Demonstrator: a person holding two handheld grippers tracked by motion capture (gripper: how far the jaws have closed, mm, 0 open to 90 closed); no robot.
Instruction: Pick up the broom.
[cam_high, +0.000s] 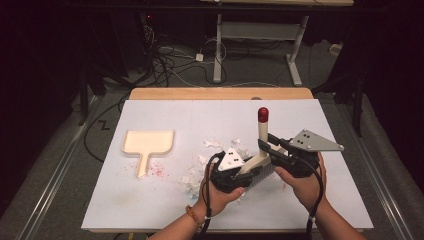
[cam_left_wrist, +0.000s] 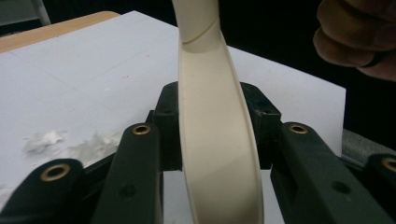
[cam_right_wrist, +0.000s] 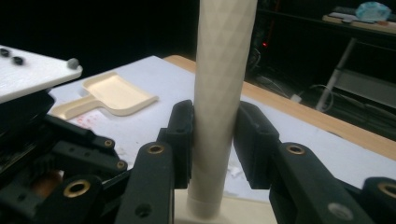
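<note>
- I've got the cream hand brush (cam_high: 258, 161) right of the table's centre, handle standing up toward twelve o'clock, red cap on top.
- My right gripper (cam_high: 272, 146) is clenched on the round handle (cam_right_wrist: 219, 93); my left gripper (cam_high: 235, 172) is clamped on the curved brush back (cam_left_wrist: 217, 140).
- It looks like light, stiff, smooth plastic to me; a mid-handle grip should stop it pivoting.
- Paper scraps (cam_high: 212, 145) lie at nine o'clock of the brush, the dustpan (cam_high: 148, 141) farther that way.
</note>
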